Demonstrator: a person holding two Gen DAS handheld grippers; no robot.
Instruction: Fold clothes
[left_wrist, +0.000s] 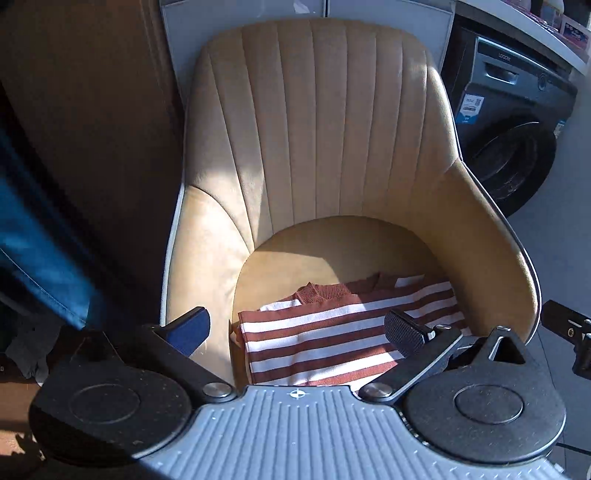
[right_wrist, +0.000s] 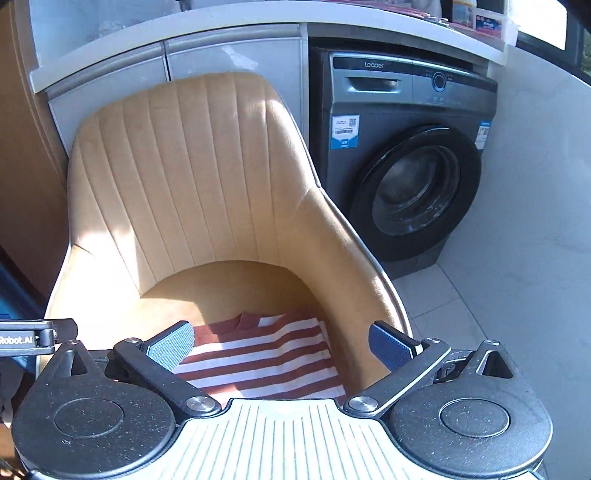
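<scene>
Sunlit laundry corner: a tan ribbed armchair (right_wrist: 192, 173) stands beside a grey washing machine (right_wrist: 410, 162). On its seat lies a folded rust-and-white striped sweater (left_wrist: 332, 332). Left gripper (left_wrist: 295, 328) and right gripper (right_wrist: 280, 347) hover just above it, jaws spread, holding nothing. Folding looks complete; lift clear without snagging the sweater.
</scene>
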